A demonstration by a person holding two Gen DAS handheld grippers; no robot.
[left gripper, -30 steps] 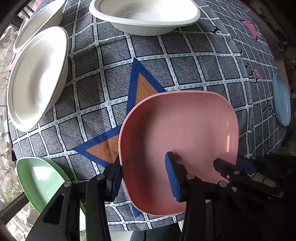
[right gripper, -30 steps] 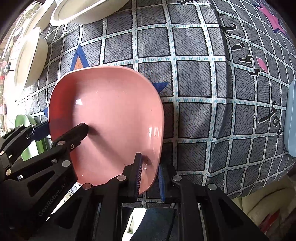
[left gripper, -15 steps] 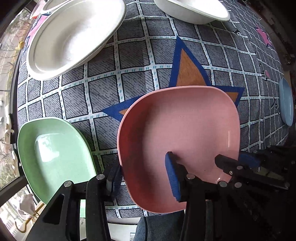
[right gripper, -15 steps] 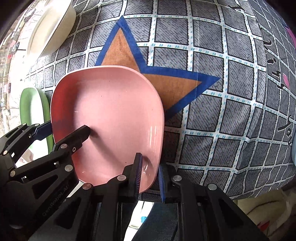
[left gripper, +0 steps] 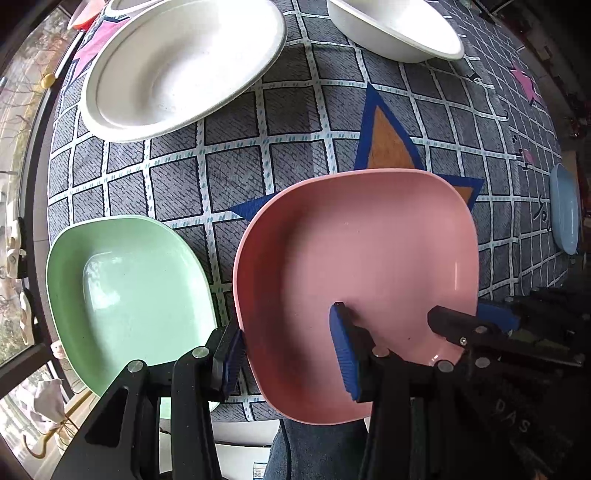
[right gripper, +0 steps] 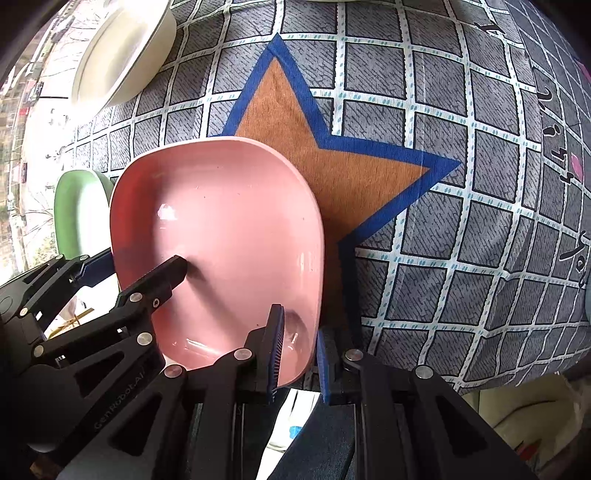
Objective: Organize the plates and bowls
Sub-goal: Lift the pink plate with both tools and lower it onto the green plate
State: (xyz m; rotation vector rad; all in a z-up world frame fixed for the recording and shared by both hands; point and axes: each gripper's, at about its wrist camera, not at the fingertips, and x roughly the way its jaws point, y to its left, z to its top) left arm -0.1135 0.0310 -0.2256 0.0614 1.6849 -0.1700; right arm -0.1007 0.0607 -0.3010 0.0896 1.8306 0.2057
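A pink square plate [left gripper: 354,280] is held above the near table edge by both grippers. My left gripper [left gripper: 288,354] is shut on its left rim, one pad inside and one outside. My right gripper [right gripper: 299,350] is shut on its right rim and also shows in the left wrist view [left gripper: 476,325]. The pink plate also shows in the right wrist view [right gripper: 218,243]. A green square plate [left gripper: 125,291] lies on the table just left of the pink one. A white round bowl [left gripper: 181,62] lies behind it.
A second white bowl [left gripper: 395,29] sits at the far side. A light blue dish [left gripper: 565,210] lies at the right table edge. The grey checked tablecloth [left gripper: 236,170] has an orange star [right gripper: 332,162]. The table's near edge is right below the grippers.
Both grippers carried the pink plate leftward and toward the near edge. The green plate has come fully into view beside it, and the white bowls have shifted right in view.
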